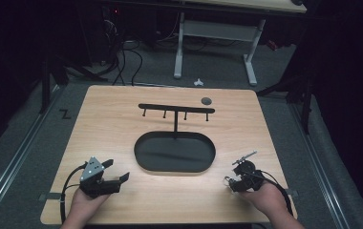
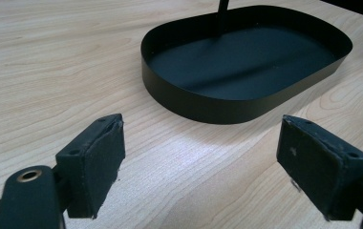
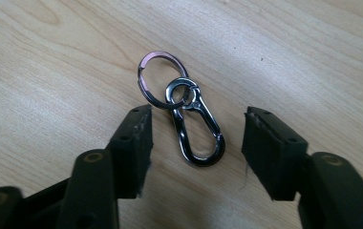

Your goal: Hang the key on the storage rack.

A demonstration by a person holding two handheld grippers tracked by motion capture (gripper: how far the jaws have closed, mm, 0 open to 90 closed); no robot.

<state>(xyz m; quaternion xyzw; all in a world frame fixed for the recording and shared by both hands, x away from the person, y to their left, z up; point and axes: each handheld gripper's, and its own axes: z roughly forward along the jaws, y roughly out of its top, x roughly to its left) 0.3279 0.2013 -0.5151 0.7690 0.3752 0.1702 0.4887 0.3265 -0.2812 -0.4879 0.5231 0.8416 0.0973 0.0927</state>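
Note:
A metal carabiner clip (image 3: 196, 126) linked to a split ring (image 3: 160, 78) lies flat on the wooden table. My right gripper (image 3: 197, 119) points down over it, its two jaws standing apart on either side of the clip without touching it. In the high view this gripper (image 1: 232, 179) is at the table's front right, with the clip (image 1: 228, 180) just at its tips. My left gripper (image 1: 116, 170) rests at the front left, open and with nothing in it. Its jaws (image 2: 203, 129) face the black oval tray (image 2: 203, 102).
The black oval tray (image 1: 141, 143) sits mid-table, and a thin post rises from it to a crossbar with several hooks (image 1: 176, 109). A small dark disc (image 1: 206, 100) lies behind the bar. Table edges run close to both hands.

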